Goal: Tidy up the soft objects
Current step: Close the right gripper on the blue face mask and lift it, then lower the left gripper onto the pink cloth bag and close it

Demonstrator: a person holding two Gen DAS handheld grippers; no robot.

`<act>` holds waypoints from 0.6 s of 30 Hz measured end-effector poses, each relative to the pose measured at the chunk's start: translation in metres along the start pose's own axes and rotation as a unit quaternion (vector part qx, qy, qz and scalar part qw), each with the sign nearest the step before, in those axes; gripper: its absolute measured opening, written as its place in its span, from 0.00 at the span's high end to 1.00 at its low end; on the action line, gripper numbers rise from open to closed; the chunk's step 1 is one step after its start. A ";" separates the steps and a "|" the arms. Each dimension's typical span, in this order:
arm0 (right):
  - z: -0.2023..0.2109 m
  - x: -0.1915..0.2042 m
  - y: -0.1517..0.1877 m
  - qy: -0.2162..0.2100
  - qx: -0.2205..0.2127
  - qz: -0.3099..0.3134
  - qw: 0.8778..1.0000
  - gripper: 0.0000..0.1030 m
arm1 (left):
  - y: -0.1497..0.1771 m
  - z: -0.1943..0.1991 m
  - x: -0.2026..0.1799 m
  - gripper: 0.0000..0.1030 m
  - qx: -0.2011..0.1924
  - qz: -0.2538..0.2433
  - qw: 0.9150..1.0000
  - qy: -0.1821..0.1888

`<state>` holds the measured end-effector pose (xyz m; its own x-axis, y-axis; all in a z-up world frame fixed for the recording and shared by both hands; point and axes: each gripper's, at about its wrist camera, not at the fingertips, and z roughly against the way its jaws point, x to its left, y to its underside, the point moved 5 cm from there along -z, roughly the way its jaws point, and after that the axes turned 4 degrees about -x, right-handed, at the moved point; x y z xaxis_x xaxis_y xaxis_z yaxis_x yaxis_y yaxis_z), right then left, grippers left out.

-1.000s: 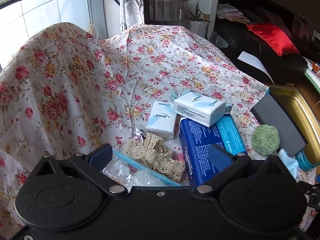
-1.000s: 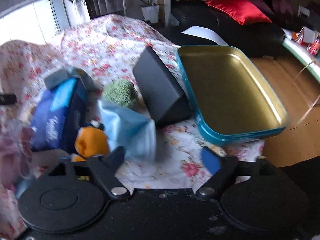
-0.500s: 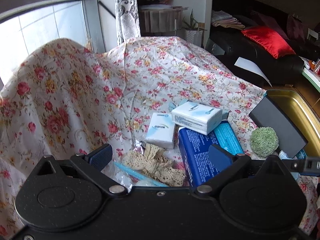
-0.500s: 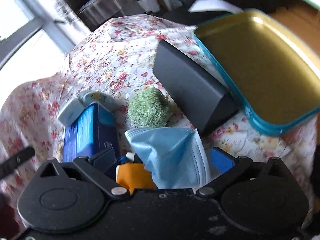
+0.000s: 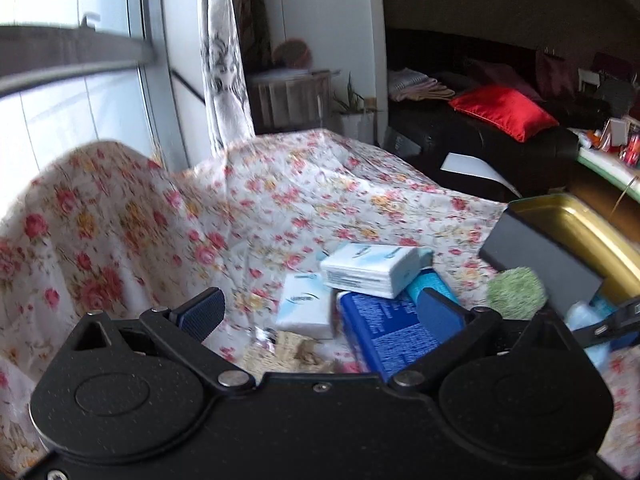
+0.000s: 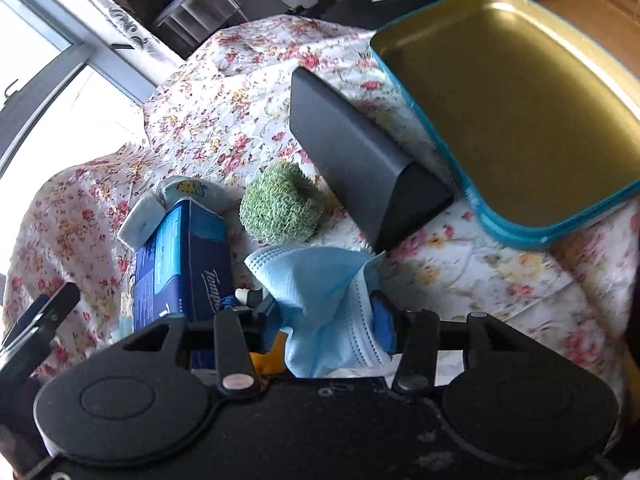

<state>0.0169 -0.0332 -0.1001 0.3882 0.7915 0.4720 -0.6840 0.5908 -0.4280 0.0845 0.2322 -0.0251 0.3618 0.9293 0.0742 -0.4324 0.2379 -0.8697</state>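
Observation:
A light blue face mask (image 6: 320,280) lies bunched between the fingers of my right gripper (image 6: 328,320). Its jaws are closing, and the pads press the mask from both sides. An orange toy (image 6: 268,360) shows just below the mask. A green fuzzy ball (image 6: 280,208) sits beyond it, next to a dark blue tissue pack (image 6: 180,264). My left gripper (image 5: 320,316) stands open above that blue tissue pack (image 5: 384,328), two white tissue packets (image 5: 368,270) and a lace piece (image 5: 288,356), with nothing between its fingers.
A black wedge-shaped box (image 6: 360,160) leans against a gold tin tray with a teal rim (image 6: 516,236) on the right. A flowered cloth (image 5: 160,220) covers the surface and rises into a hump at the left. A dark sofa with a red cushion (image 5: 504,110) stands behind.
My right gripper dropped over the face mask and rolled, and its fingers went from wide apart to pinching the mask. The left gripper tilted upward, so more window and room show.

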 end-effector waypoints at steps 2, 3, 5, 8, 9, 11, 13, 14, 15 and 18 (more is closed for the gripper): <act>0.007 -0.003 -0.003 -0.006 -0.004 0.004 1.000 0.55 | 0.003 -0.001 -0.002 0.04 -0.003 -0.021 1.000 -0.020; 0.010 -0.004 -0.004 -0.009 -0.006 0.004 1.000 0.55 | 0.003 -0.002 -0.003 0.04 0.000 -0.028 0.999 -0.029; 0.015 -0.006 -0.007 -0.015 -0.009 0.008 1.000 0.55 | -0.002 -0.003 -0.002 0.04 0.009 -0.030 0.998 -0.047; 0.020 -0.004 -0.008 -0.018 -0.011 0.035 0.999 0.55 | -0.015 0.001 0.000 0.04 0.019 -0.020 0.998 -0.064; 0.023 -0.003 -0.009 -0.017 -0.013 0.049 0.999 0.55 | -0.022 0.003 -0.001 0.04 0.021 -0.018 0.997 -0.071; 0.027 -0.001 -0.008 -0.011 -0.018 0.082 0.996 0.55 | -0.034 0.006 -0.004 0.04 0.032 -0.016 0.996 -0.082; 0.031 0.002 -0.006 -0.006 -0.027 0.114 0.993 0.55 | -0.039 0.006 -0.007 0.04 0.053 -0.007 0.995 -0.084; 0.033 0.003 -0.005 -0.004 -0.031 0.127 0.991 0.55 | -0.041 0.006 -0.009 0.04 0.063 -0.002 0.995 -0.083; 0.035 0.002 -0.003 -0.005 -0.036 0.136 0.990 0.55 | -0.041 0.006 -0.010 0.04 0.077 0.002 0.993 -0.085; 0.039 -0.001 0.001 -0.018 -0.042 0.145 0.988 0.55 | -0.035 0.004 -0.012 0.04 0.118 0.025 0.989 -0.088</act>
<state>-0.0080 -0.0396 -0.0713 0.1599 0.9242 0.3468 -0.7084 0.3521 -0.6117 0.0916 0.2138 0.0066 0.1947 0.9714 0.1360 -0.6349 0.2305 -0.7374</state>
